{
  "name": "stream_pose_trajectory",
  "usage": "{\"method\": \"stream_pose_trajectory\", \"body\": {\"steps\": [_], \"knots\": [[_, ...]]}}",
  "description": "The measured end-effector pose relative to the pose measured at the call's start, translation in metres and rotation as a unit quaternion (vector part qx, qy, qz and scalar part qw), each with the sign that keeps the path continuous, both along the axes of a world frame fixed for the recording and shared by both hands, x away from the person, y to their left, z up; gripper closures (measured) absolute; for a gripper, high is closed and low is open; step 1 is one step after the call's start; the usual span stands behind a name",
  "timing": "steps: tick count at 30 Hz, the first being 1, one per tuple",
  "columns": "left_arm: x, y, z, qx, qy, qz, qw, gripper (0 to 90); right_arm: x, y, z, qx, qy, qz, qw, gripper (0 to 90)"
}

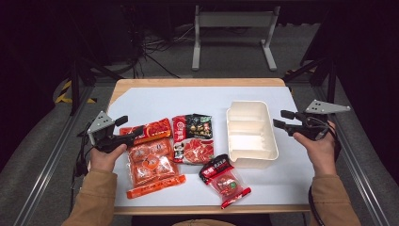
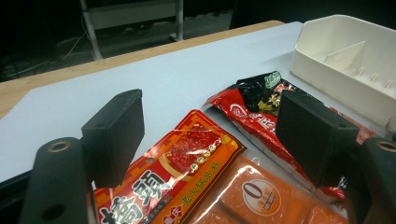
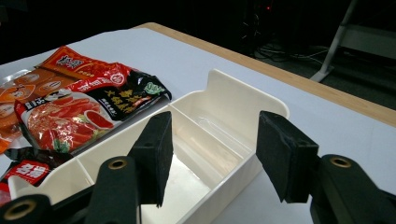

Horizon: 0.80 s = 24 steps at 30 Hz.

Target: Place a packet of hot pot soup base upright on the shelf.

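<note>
Between open-fingered grippers, left gripper over red packet, right gripper beside white tray

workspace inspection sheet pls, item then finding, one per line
surface: white sheet on a wooden table
job's things: orange snack pack under the left gripper; red and black sauce pack beside it; small red pack near the front edge; white divided bin, nothing in it
clutter: nothing seen
grippers: left gripper open over the orange snack pack; right gripper open beside the bin, holding nothing
cables: loose cables on the floor behind the table
surroundings: grey metal stand, dark room
</note>
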<state>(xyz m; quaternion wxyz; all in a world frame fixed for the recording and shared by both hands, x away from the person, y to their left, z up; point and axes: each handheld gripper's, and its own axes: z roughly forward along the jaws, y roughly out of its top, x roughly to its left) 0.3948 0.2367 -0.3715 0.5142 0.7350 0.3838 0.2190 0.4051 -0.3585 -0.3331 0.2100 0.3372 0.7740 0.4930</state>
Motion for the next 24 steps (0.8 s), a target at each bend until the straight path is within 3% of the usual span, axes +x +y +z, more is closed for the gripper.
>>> {"method": "stream_pose_trajectory", "body": {"steps": [10, 14, 21, 24], "knots": [[0.012, -0.014, 0.006, 0.002, 0.003, -0.019, 0.9998, 24.6, 0.000, -0.004, 0.000, 0.006, 0.001, -0.003, 1.0000, 45.0], [0.020, -0.018, 0.007, -0.007, 0.009, -0.024, 0.9997, 24.7, 0.000, -0.005, 0.001, 0.012, 0.002, -0.004, 0.9999, 44.5], [0.045, -0.031, 0.011, -0.010, 0.025, -0.030, 0.9992, 23.6, 0.002, -0.007, -0.002, 0.018, 0.008, -0.004, 0.9998, 43.2], [0.052, -0.039, 0.014, 0.003, 0.027, -0.037, 0.9989, 23.2, 0.002, -0.011, -0.004, 0.021, 0.013, -0.008, 0.9997, 42.8]]}}
